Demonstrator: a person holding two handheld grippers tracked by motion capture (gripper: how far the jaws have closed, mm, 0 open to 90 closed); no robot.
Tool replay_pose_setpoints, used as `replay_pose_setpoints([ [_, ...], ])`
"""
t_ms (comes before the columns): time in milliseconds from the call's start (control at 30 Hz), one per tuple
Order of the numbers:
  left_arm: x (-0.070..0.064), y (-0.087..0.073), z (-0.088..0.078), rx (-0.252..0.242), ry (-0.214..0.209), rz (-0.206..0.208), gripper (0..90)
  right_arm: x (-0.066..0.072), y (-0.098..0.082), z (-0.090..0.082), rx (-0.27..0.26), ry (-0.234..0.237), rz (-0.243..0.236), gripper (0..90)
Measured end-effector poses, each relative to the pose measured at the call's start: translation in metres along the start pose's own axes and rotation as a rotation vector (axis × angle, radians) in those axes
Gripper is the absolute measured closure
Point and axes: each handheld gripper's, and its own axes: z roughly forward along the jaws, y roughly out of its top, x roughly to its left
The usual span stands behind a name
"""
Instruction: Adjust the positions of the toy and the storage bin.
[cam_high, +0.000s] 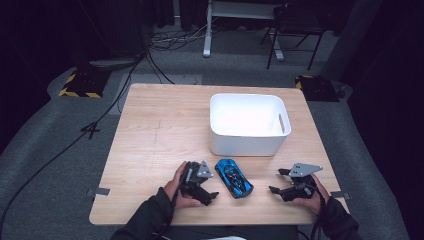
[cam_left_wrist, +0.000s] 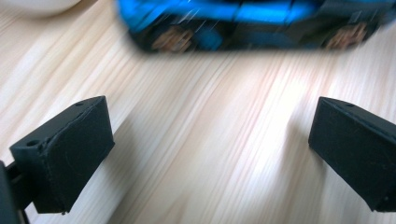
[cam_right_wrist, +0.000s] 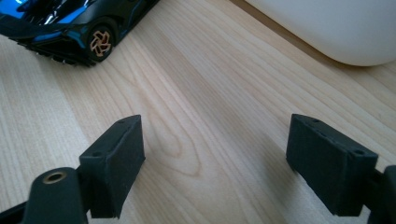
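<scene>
Left tongs (cam_high: 212, 196) gape just beside blue toy car (cam_high: 233, 178).

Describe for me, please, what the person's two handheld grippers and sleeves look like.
Both the left gripper and the right gripper are black, each topped by a grey three-cornered plate. Their jaws end in blocky, matte black pads with small holes along the upper edge. The person wears dark sleeves.

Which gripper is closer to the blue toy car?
The left gripper. It sits right beside the blue toy car, while the right gripper is farther off across bare table.
</scene>
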Motion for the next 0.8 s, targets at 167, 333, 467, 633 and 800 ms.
replay_pose_setpoints([
  [167,0.028,-0.033,-0.034,0.033,0.049,-0.003,0.0,0.012,0.002,0.002,0.008,0.02,-0.02,18.5],
  [333,0.04,-0.063,-0.058,0.008,0.113,-0.075,0.0,0.028,0.009,0.009,0.009,0.035,-0.036,17.5],
  [467,0.046,-0.077,-0.072,0.006,0.158,-0.121,0.1,0.042,0.015,0.016,0.015,0.049,-0.04,17.2],
  [633,0.049,-0.078,-0.072,0.004,0.178,-0.148,0.1,0.064,0.027,0.027,-0.015,0.048,-0.058,19.2],
  [800,0.049,-0.076,-0.07,0.001,0.173,-0.167,0.0,0.08,0.038,0.04,-0.015,0.017,-0.053,18.7],
])
